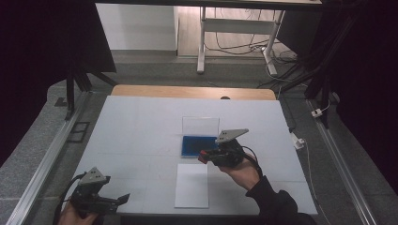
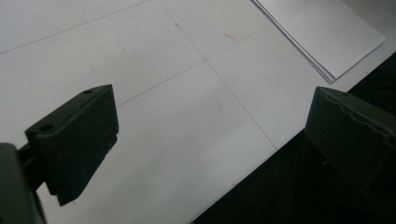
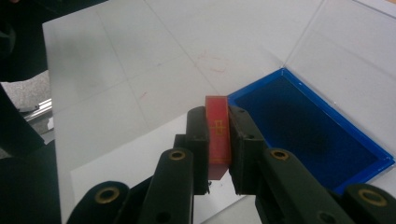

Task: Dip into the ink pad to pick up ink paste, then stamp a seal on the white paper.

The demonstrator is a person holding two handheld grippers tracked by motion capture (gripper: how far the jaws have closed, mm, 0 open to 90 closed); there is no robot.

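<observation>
Left gripper [image 1: 123, 199] idled wide open, while the right gripper's [image 3: 218, 140] jaws pinched a red block [image 3: 218, 133] that could slip onto the paper [image 1: 192, 185].

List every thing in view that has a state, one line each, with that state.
left gripper: open, holding nothing, above the table's near edge.
right gripper: shut on the red block.
red block: clamped between the jaws, beside the blue tray.
blue tray: lid up, dark blue pad exposed.
clear lid: standing up behind the tray.
paper stack: flat at the table's near edge.
</observation>
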